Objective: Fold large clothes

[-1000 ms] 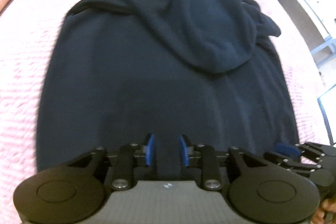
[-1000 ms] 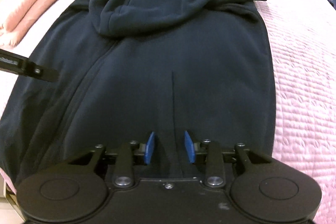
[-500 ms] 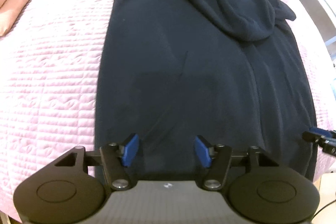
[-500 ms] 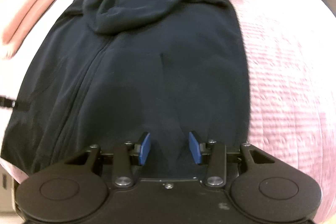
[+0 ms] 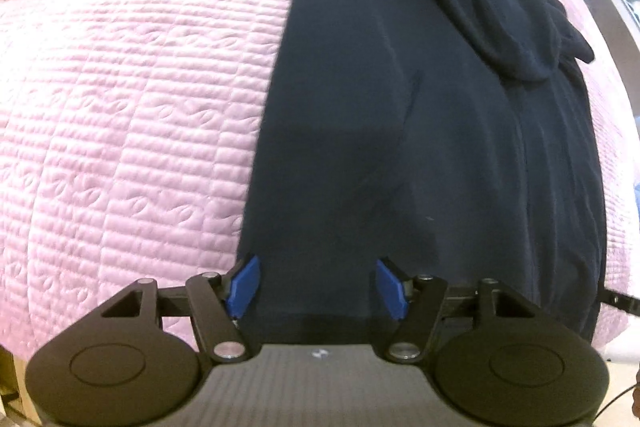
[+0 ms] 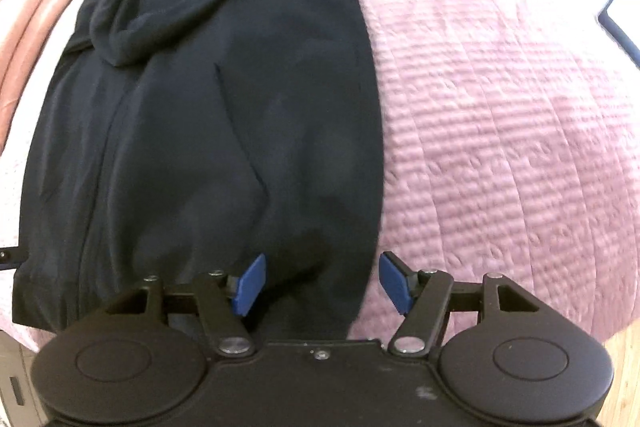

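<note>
1. The left gripper [image 5: 316,285] is built from matte black plastic, with two large round discs, each marked by a raised inner circle.
2. Its fingertips [image 5: 243,286] are capped with bright blue pads, carried on angular black linkage arms.
3. Silver screws are seen at the linkage pivots, and a grey ribbed plate with a small white mark lies between the discs.
4. The right gripper [image 6: 322,285] is made alike, but a black centre plate with one small screw and pale scuffs is shown.

Bright, even light w/ soft shadows; strong fisheye bending at edges, slight motion blur.
</note>
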`<act>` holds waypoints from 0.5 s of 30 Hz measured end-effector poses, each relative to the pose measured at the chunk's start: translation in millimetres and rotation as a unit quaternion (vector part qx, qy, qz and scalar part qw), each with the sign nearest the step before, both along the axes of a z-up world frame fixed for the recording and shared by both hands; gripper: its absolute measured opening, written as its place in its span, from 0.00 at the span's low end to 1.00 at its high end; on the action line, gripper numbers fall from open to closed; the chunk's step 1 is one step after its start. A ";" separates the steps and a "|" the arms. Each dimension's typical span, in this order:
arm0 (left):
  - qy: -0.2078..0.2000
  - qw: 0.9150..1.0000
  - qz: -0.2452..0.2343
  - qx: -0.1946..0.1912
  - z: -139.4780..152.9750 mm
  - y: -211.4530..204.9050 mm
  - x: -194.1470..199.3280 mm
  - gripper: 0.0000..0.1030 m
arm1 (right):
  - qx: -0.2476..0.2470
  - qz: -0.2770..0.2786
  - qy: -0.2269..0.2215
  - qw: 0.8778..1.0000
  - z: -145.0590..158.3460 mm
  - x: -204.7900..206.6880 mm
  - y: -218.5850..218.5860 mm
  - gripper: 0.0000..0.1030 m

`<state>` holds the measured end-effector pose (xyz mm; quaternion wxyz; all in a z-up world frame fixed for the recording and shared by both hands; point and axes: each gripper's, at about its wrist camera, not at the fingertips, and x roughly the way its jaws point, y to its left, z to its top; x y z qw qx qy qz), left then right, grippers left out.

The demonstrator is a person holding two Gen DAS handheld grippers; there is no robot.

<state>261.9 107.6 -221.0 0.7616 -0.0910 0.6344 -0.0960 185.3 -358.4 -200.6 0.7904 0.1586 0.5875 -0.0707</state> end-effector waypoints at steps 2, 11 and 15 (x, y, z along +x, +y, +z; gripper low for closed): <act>-0.006 1.000 0.024 0.017 1.1 9.8 -3.3 0.64 | 0.001 -0.005 0.015 1.000 -4.1 -4.1 -2.8 0.74; 0.046 0.994 0.074 -0.072 -21.6 45.5 -25.5 0.79 | 0.075 -0.048 0.056 0.994 -23.0 -21.2 -16.6 0.76; 0.053 0.990 0.078 -0.104 -25.0 47.2 -33.1 0.88 | 0.093 -0.042 0.059 0.993 -26.2 -21.5 -18.3 0.74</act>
